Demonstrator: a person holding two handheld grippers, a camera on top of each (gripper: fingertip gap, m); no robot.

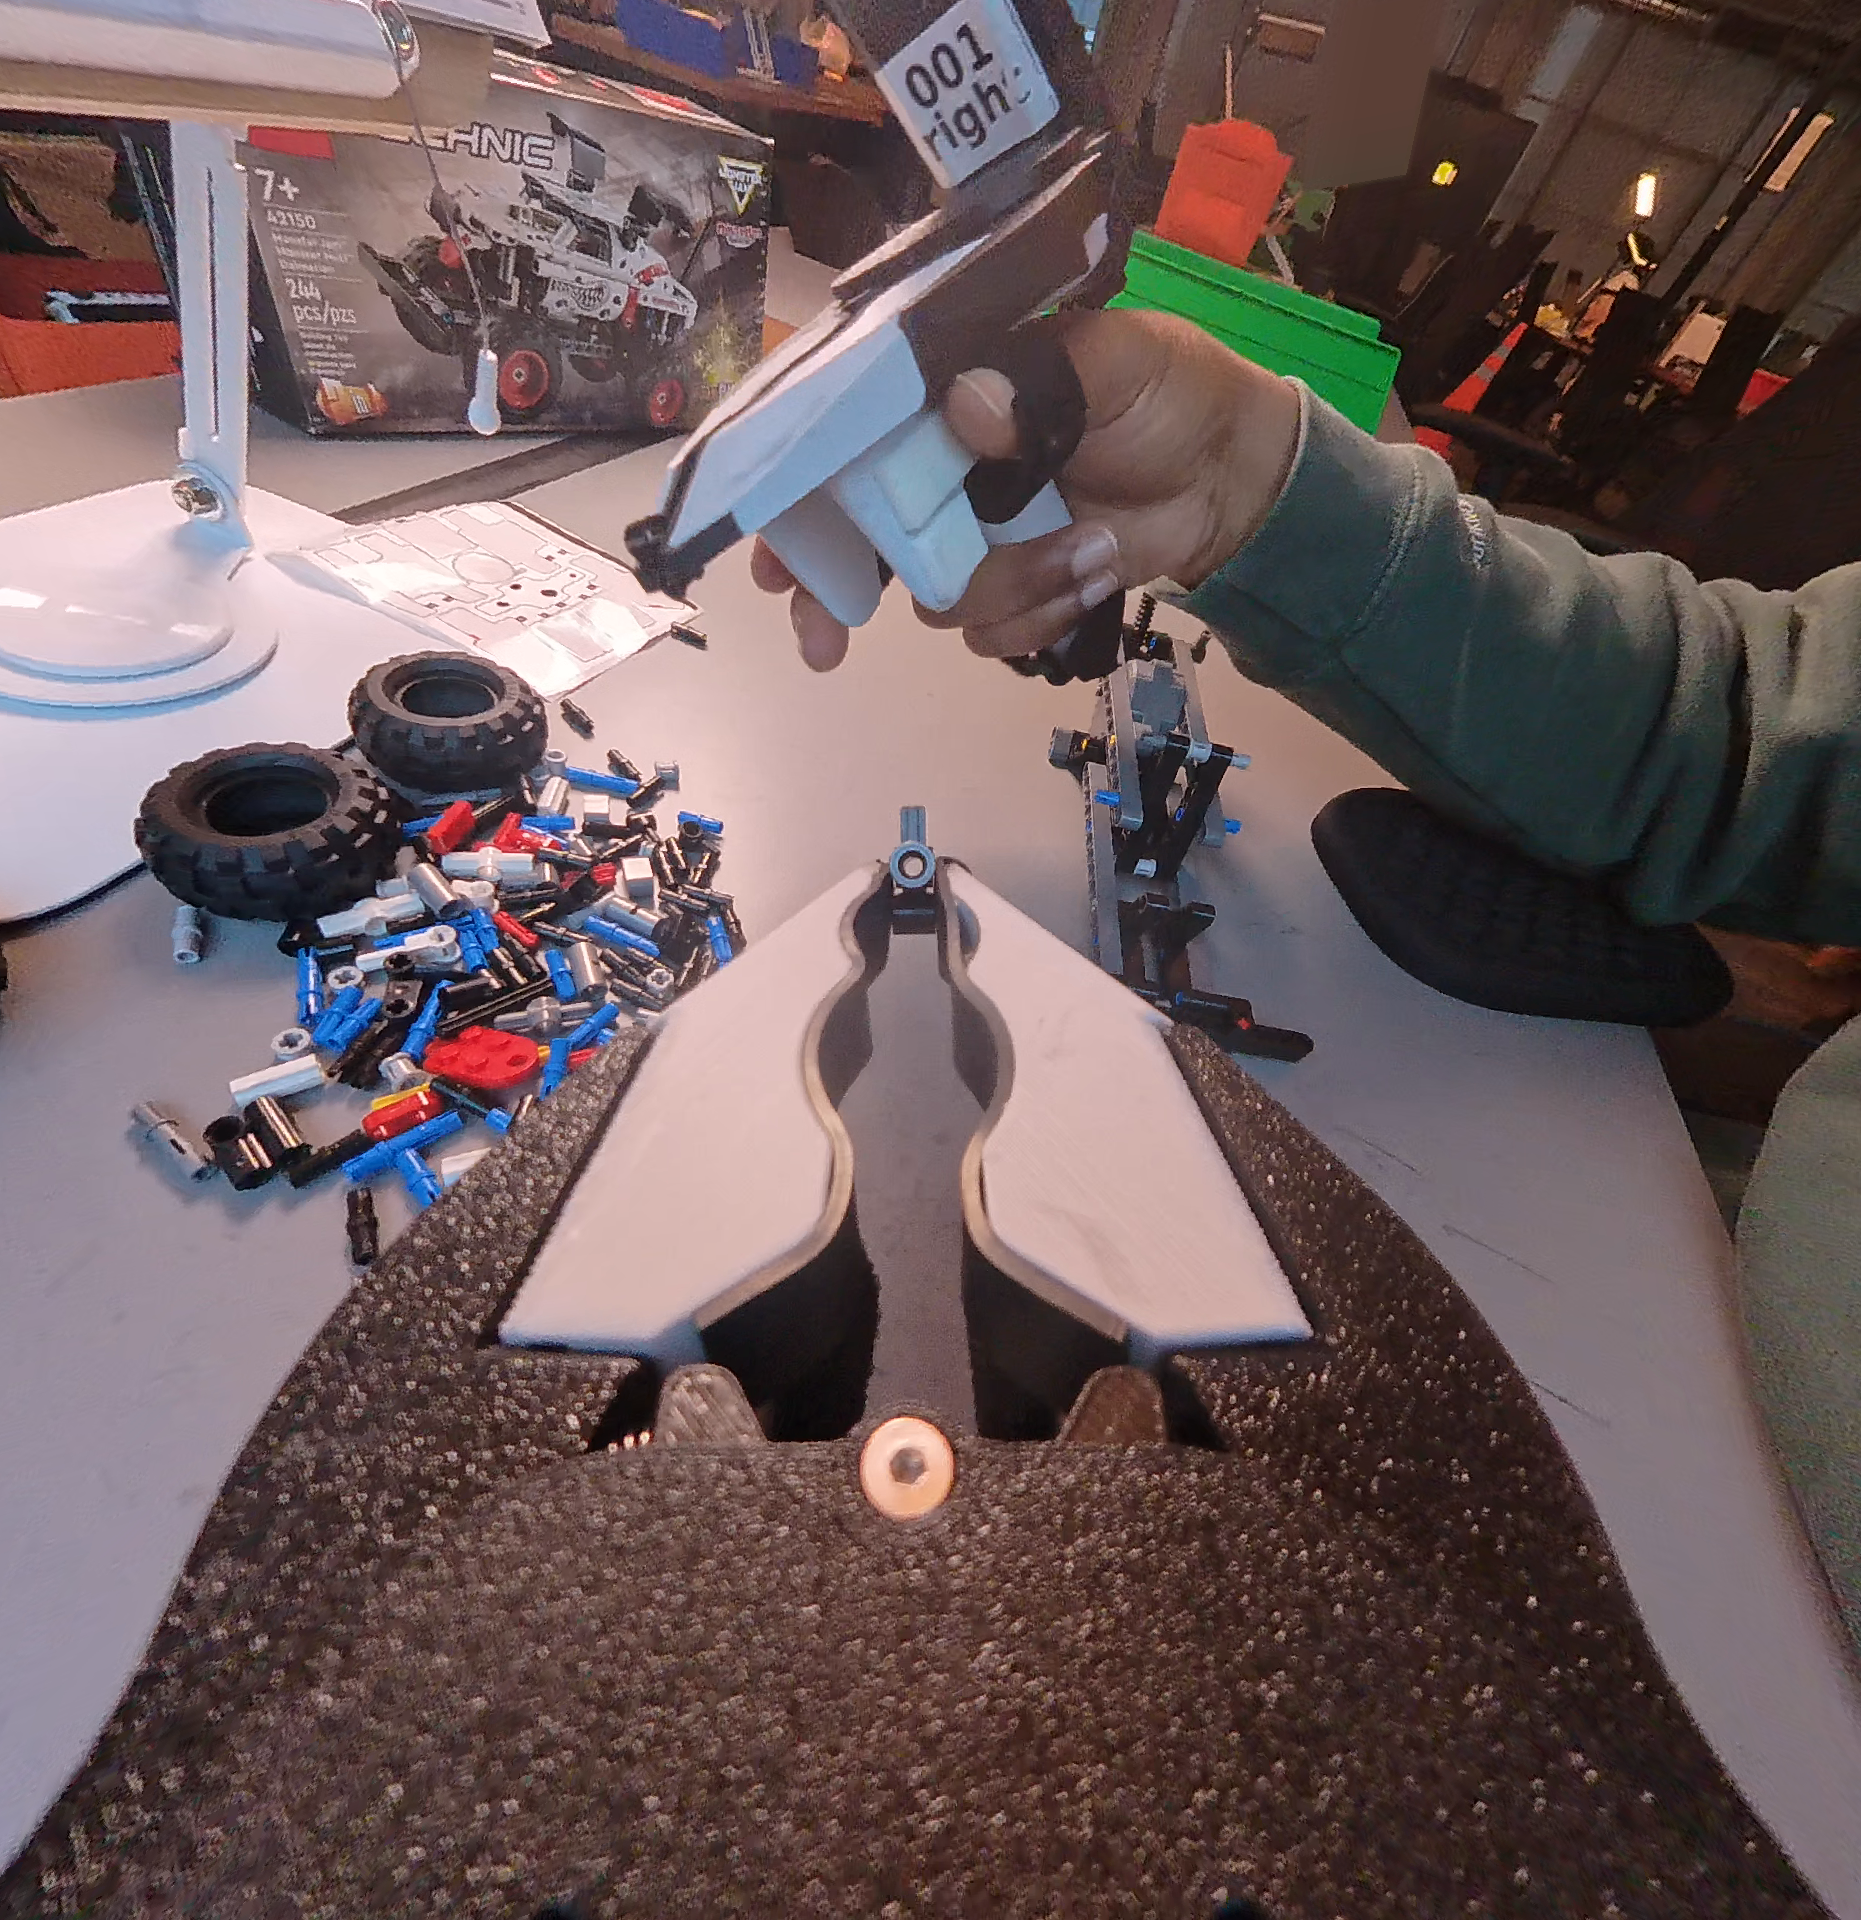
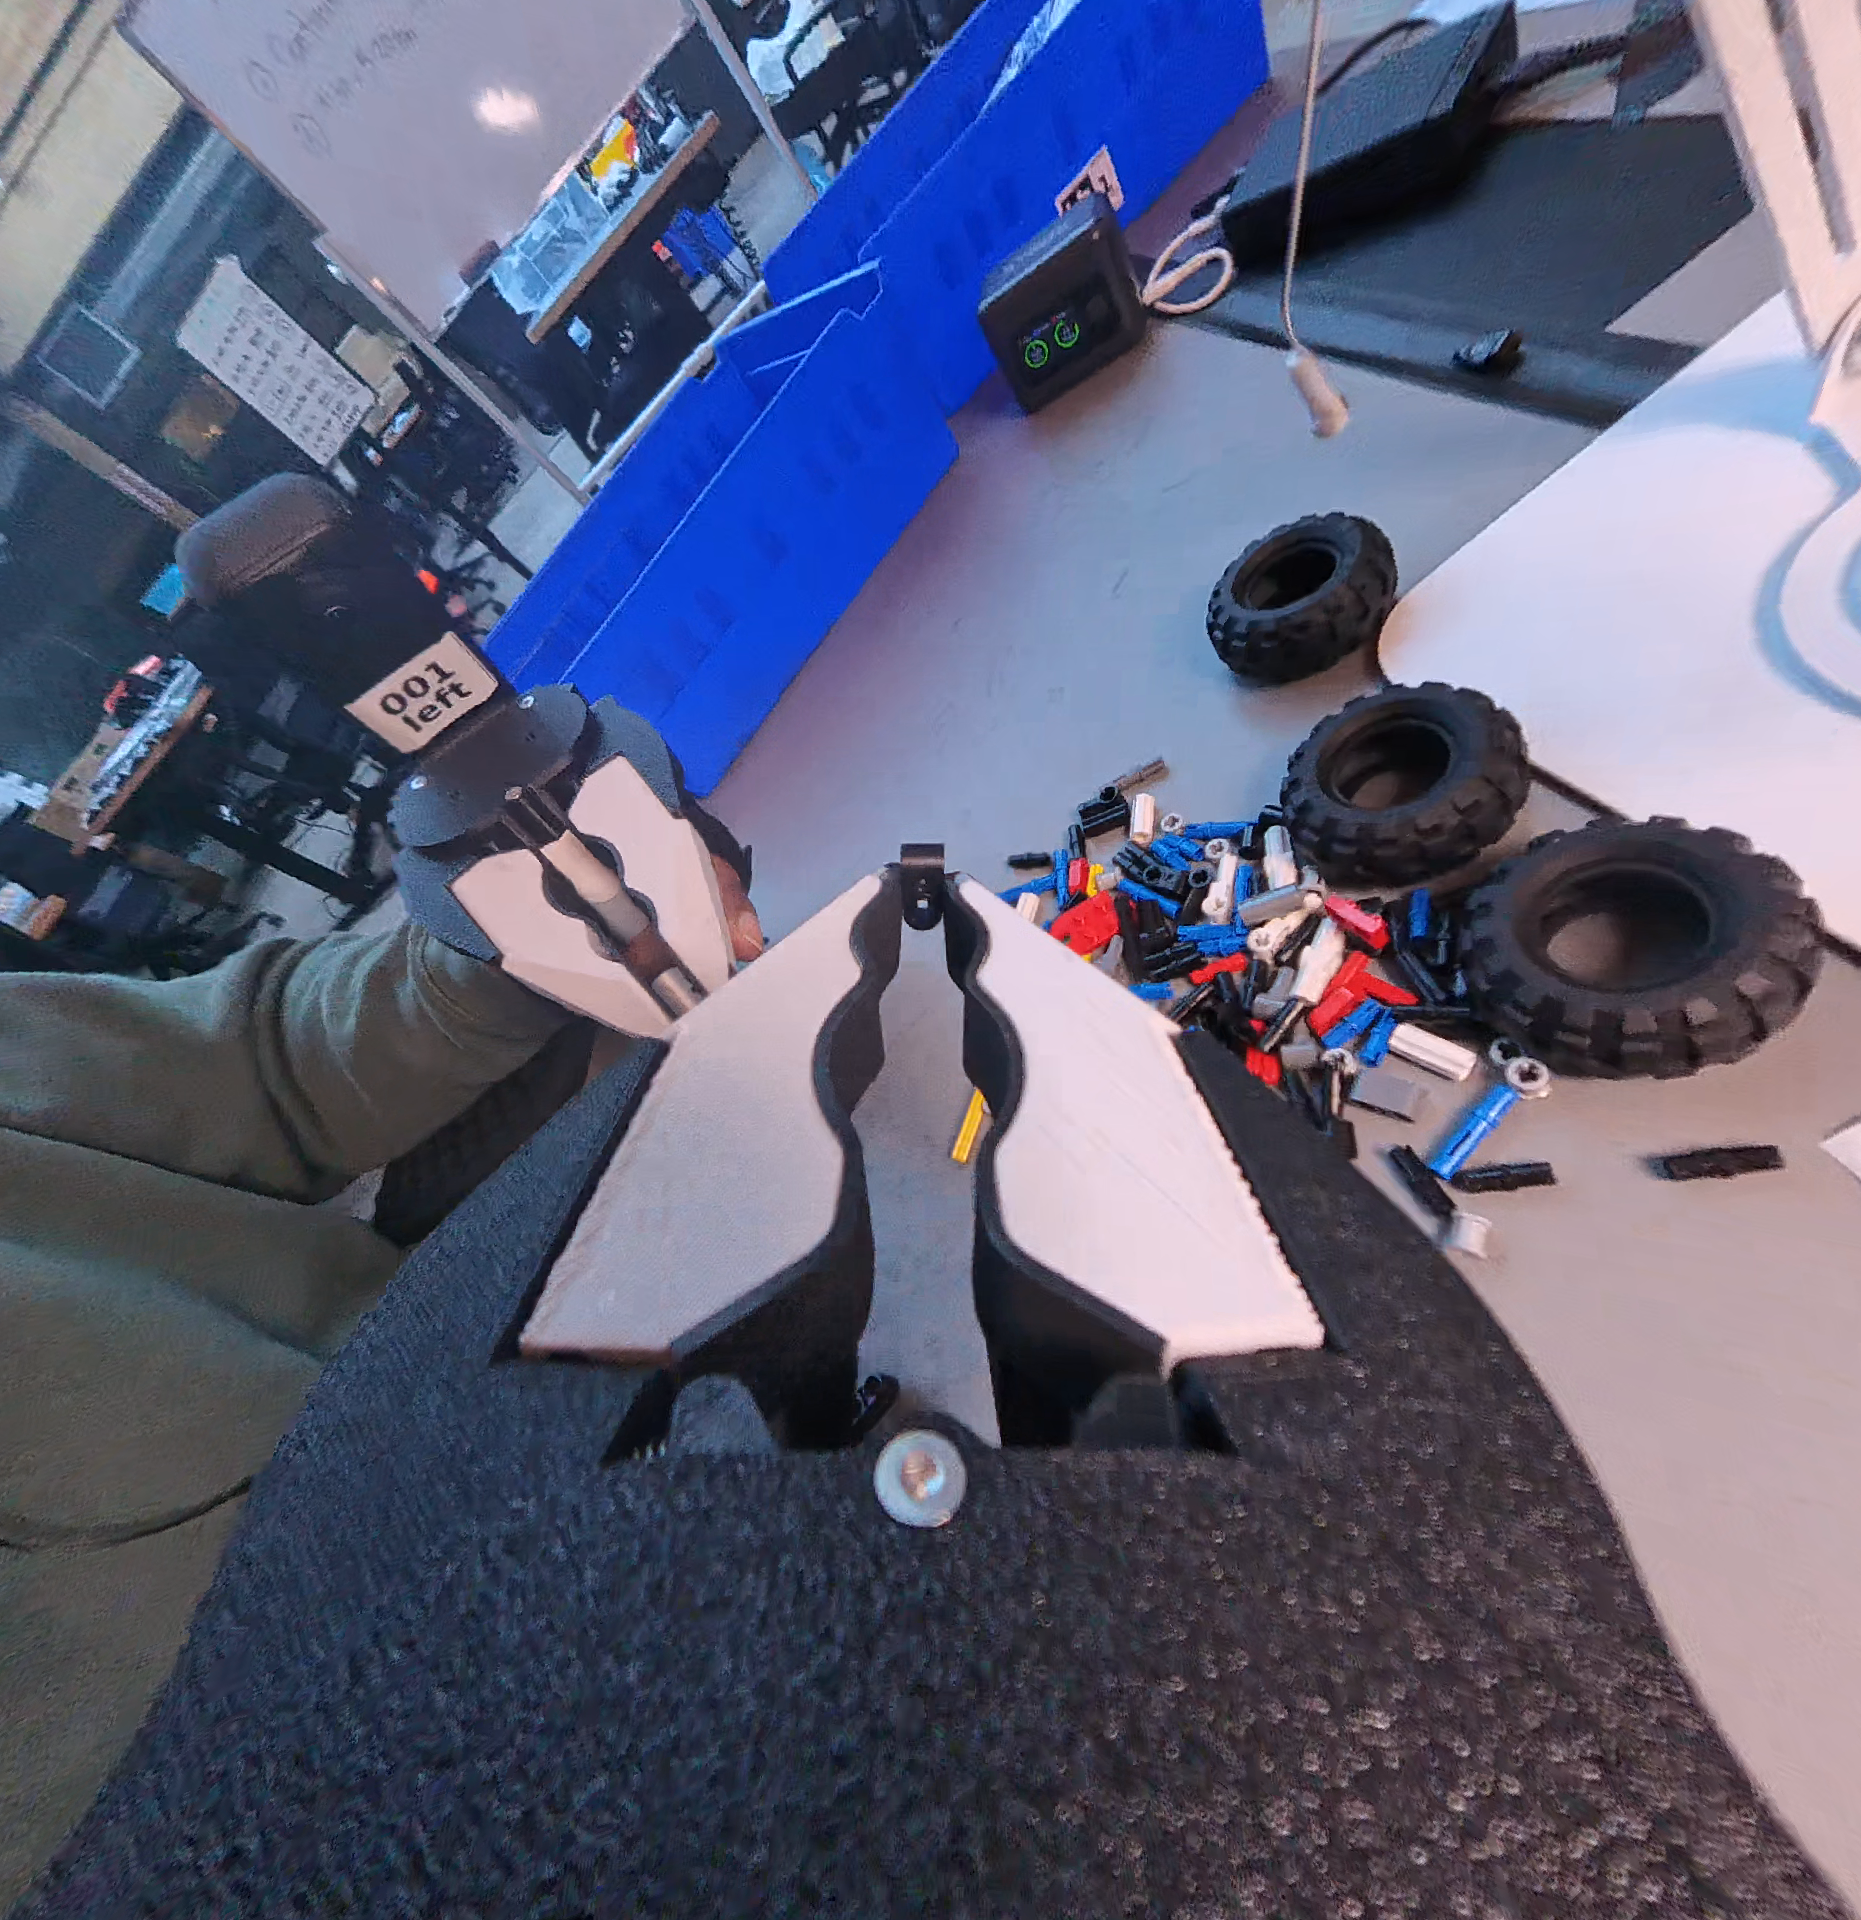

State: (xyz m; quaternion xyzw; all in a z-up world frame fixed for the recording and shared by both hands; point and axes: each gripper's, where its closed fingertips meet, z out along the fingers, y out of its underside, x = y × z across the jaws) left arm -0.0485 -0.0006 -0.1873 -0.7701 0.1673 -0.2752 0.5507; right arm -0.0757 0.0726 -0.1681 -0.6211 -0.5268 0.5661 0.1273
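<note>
Left gripper [image 1: 913,868]: jaws pinching a small grey-and-black plastic connector [image 1: 911,864]. Right gripper [image 2: 921,883]: jaws pinching a small black plastic pin piece [image 2: 920,883]. Loose blue, red, black and grey plastic pieces [image 1: 490,956] lie on the grey counter [image 1: 1373,1195] at ten o'clock of the left gripper, black rubber tyres [image 1: 266,826] beyond.

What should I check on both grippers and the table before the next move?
1. Left gripper shut on the grey connector: ok.
2. Right gripper shut on the small black piece: ok.
3. Both held pieces seated straight: cannot tell.
4. Frame standing upright on the table: ok.
5. Loose parts pile and tyres clear of both grippers: ok.
</note>
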